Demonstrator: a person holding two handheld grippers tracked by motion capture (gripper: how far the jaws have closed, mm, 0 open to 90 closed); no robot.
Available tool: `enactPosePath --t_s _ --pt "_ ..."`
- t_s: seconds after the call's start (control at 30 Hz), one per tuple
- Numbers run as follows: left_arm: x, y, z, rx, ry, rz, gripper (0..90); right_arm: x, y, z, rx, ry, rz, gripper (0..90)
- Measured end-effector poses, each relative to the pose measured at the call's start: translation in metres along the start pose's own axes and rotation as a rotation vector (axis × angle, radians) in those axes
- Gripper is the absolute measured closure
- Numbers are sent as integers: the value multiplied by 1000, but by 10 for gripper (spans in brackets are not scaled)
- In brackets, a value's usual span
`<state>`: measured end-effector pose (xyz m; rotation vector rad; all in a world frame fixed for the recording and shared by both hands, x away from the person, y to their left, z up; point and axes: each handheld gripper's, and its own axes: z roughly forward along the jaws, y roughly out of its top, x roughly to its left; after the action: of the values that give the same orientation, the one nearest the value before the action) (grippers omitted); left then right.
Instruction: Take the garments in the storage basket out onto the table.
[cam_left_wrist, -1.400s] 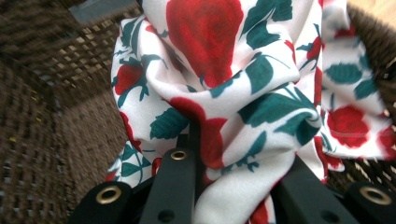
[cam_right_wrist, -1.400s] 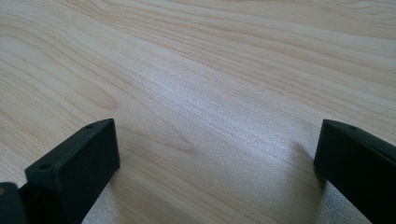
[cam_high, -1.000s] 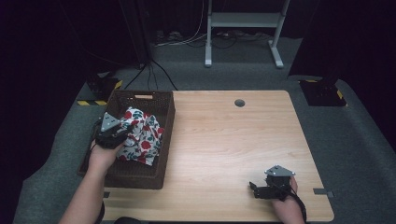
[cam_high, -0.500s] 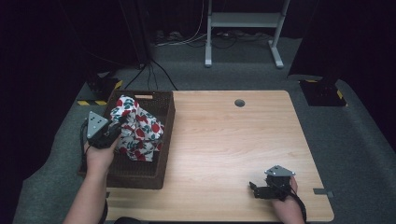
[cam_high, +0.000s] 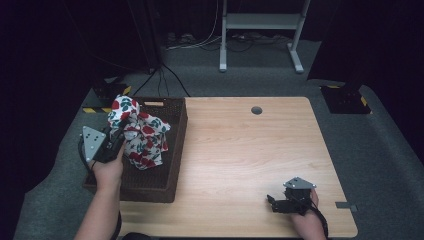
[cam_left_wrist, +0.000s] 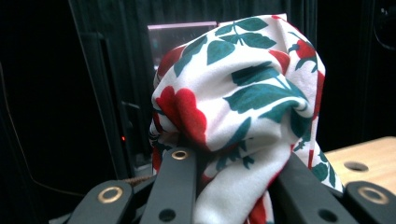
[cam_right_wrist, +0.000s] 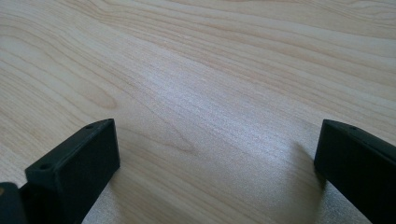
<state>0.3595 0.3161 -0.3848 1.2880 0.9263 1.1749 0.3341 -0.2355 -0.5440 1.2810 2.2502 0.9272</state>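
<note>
Dark curtains surround the wooden worktop (cam_high: 240, 150); left hand-held gripper (cam_high: 114, 142) clamps the floral cloth (cam_high: 140, 132) above the wicker basket (cam_high: 172, 150), right hand-held gripper (cam_high: 274, 202) rests with jaws apart.

Lab or recording studio: black curtains (cam_high: 60, 45) all round, grey carpet (cam_high: 380, 145), bare wooden table (cam_high: 250, 150), cables (cam_high: 200, 42) and metal stand legs (cam_high: 260, 35) at 12 o'clock, hazard tape (cam_high: 97, 110) at 10 o'clock.

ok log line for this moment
left tongs: shut on floral cloth | cloth: lifted over basket | right tongs: open, on table
</note>
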Motion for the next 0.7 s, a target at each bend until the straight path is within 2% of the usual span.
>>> enactPosePath --t_s 0.03,0.13,0.17,0.7 --pt "0 0 0 0 0 0 804 0 0 0 0 0 0 0" --pt "-3 -1 -2 -49 15 -5 804 0 0 0 0 0 0 0" --pt "-3 -1 -2 -79 16 -13 803 0 0 0 0 0 0 0" --pt "-10 24 0 -189 25 -34 803 0 0 0 0 0 1 0"
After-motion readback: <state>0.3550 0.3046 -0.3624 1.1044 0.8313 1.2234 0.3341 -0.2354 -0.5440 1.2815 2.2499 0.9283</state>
